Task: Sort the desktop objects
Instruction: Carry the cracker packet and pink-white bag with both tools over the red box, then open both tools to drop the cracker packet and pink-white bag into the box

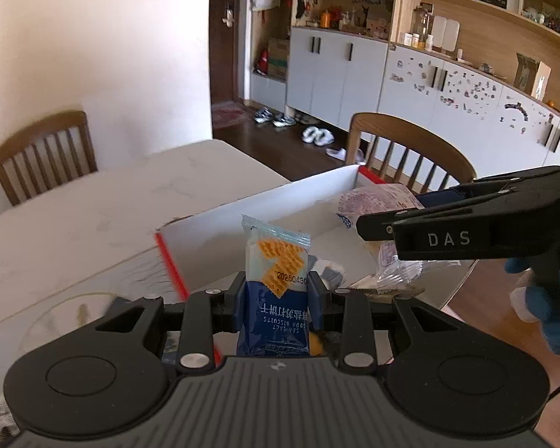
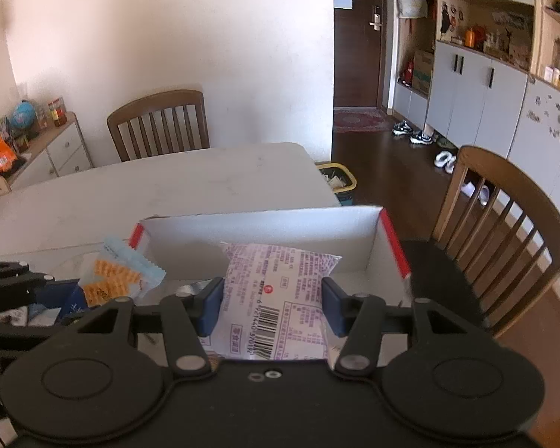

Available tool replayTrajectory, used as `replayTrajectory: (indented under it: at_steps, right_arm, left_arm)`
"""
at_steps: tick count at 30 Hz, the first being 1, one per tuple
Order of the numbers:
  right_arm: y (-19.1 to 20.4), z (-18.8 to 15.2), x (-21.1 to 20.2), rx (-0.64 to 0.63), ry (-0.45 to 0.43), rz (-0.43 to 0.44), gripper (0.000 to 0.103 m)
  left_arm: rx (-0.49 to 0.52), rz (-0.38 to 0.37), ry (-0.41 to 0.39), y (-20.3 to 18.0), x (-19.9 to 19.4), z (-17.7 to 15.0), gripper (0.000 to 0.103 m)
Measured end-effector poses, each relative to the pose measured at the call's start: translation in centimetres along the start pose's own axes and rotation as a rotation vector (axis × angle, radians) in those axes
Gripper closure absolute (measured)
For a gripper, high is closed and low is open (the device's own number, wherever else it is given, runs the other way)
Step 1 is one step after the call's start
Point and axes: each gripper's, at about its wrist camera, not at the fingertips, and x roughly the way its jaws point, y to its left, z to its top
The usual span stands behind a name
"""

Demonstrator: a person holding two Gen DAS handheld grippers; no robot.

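Note:
My left gripper (image 1: 276,291) is shut on a blue soda biscuit packet (image 1: 276,272) with orange crackers printed on it, held upright near the left edge of a white cardboard box (image 1: 250,220) with red corner strips. My right gripper (image 2: 272,300) is shut on a white and purple snack bag (image 2: 276,291) with a barcode, held over the inside of the box (image 2: 265,231). The right gripper also shows in the left wrist view (image 1: 377,224), with the snack bag (image 1: 373,201) between its fingers. The biscuit packet shows at left in the right wrist view (image 2: 119,276).
The box stands on a white marble table (image 2: 168,183). Wooden chairs stand at the far side (image 2: 160,123) and to the right (image 2: 504,231). A yellow bin (image 2: 338,179) sits on the floor past the table corner. Cabinets (image 1: 448,86) line the right wall.

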Motion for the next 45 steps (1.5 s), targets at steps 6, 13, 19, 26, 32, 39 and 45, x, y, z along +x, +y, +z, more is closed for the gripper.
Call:
replayTrajectory:
  at_steps: [6, 13, 19, 26, 32, 39, 45]
  right_arm:
    - [-1.6, 0.6, 1.9, -0.034, 0.04, -0.005, 0.049]
    - [-2.1, 0.6, 4.1, -0.102, 0.077, -0.023, 0.049]
    - [-1.4, -0.1, 5.6, -0.174, 0.091, -0.033, 0.049]
    - [-1.1, -0.9, 8.2, -0.253, 0.13, -0.068, 0.049]
    - [-0.9, -1.3, 9.4, -0.289, 0.165, -0.074, 0.049]
    - [-0.9, -1.8, 10.1, -0.305, 0.192, -0.057, 0.049]
    - [-1.1, -1.8, 10.2, -0.303, 0.203, -0.052, 0.048]
  left_arm:
    - [-0.043, -0.047, 0.074, 1.2, 2.7, 1.2, 0.072]
    - [-0.088, -0.089, 0.148, 2.0, 5.8, 2.5, 0.072]
    - [-0.105, -0.117, 0.189, 2.1, 8.1, 3.4, 0.072]
    - [-0.063, -0.11, 0.241, 1.8, 10.6, 4.0, 0.072]
    - [-0.05, -0.125, 0.284, 1.4, 11.8, 3.6, 0.072]
    - [-0.044, -0.123, 0.327, 1.3, 12.9, 3.0, 0.072]
    - [-0.05, -0.13, 0.345, 1.6, 13.4, 2.9, 0.072]
